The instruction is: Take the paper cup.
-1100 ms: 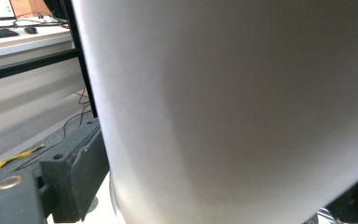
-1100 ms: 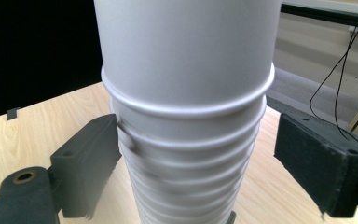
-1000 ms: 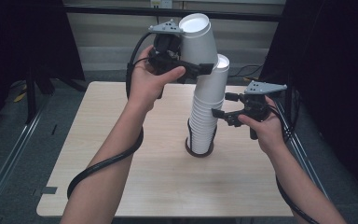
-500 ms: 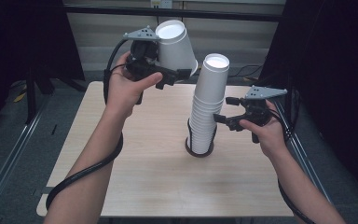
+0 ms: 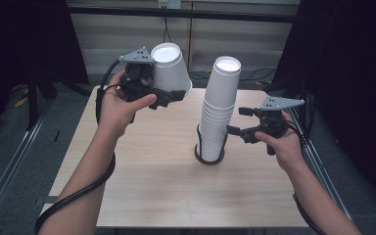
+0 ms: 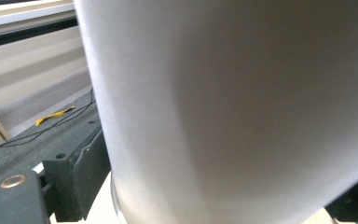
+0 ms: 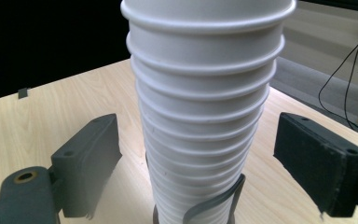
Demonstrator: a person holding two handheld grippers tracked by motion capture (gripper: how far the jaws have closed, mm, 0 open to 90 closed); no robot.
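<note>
The left gripper (image 5: 169, 95) is raised above the far left part of the wooden tabletop (image 5: 142, 181), its jaws clamped on a single white paper cup (image 5: 169, 68) held upside down and tilted, base toward the camera; in the left gripper view the cup's wall (image 6: 233, 112) sits right against the lens. A tall stack of white paper cups (image 5: 219, 110), also base up, stands near the middle of the tabletop in a dark ring-shaped holder (image 5: 209, 155) with thin upright prongs. The right gripper (image 5: 242, 122) is level with the lower half of the stack, on its right side. In the right gripper view its jaws stand wide, one on each side of the stack (image 7: 205, 116), with clear gaps and no contact
</note>
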